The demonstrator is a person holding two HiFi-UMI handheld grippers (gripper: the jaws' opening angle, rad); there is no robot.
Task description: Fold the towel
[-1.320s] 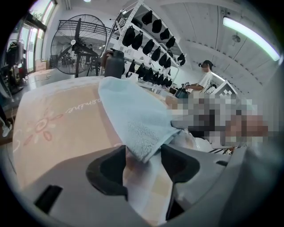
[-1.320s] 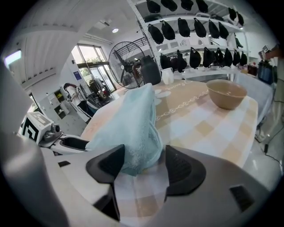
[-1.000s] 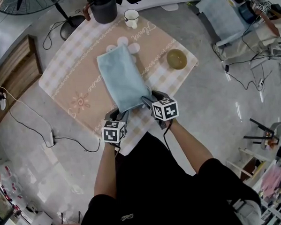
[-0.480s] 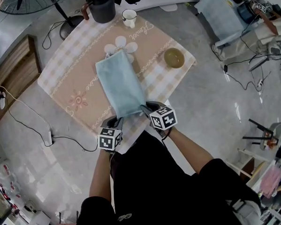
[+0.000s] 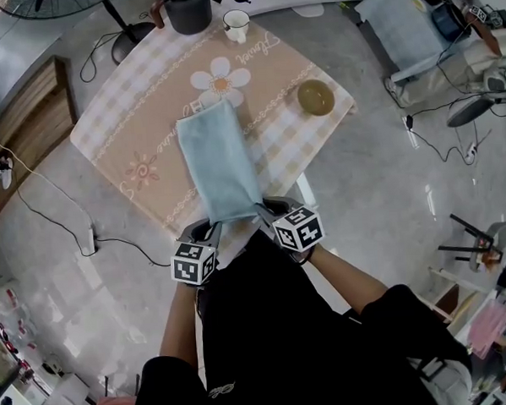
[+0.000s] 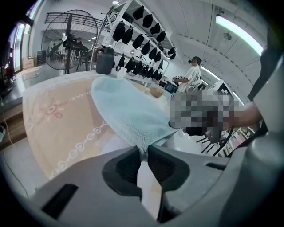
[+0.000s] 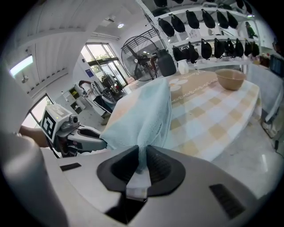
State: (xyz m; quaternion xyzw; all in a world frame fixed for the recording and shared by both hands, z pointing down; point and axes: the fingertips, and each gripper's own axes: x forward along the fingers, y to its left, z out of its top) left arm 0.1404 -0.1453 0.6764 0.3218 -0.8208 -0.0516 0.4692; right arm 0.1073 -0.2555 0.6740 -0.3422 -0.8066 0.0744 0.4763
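Jaws, just closing, on towel [image 5: 221, 165] corners

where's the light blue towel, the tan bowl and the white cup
light blue terry towel [image 5: 220, 165], head view, middle of the folded cloth
tan round bowl [image 5: 315, 97], head view, inside of the bowl
white cup [image 5: 236, 24], head view, its open top

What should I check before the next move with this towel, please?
1. Left tool: jaws, just closed further, pinch the towel's near corner: ok.
2. Right tool: jaws, just closed further, pinch the other near corner: ok.
3. Towel's far end rests on the tablecloth: ok.
4. Bowl and mug stand clear of the towel: ok.
5. All towel layers caught in each grip: cannot tell.
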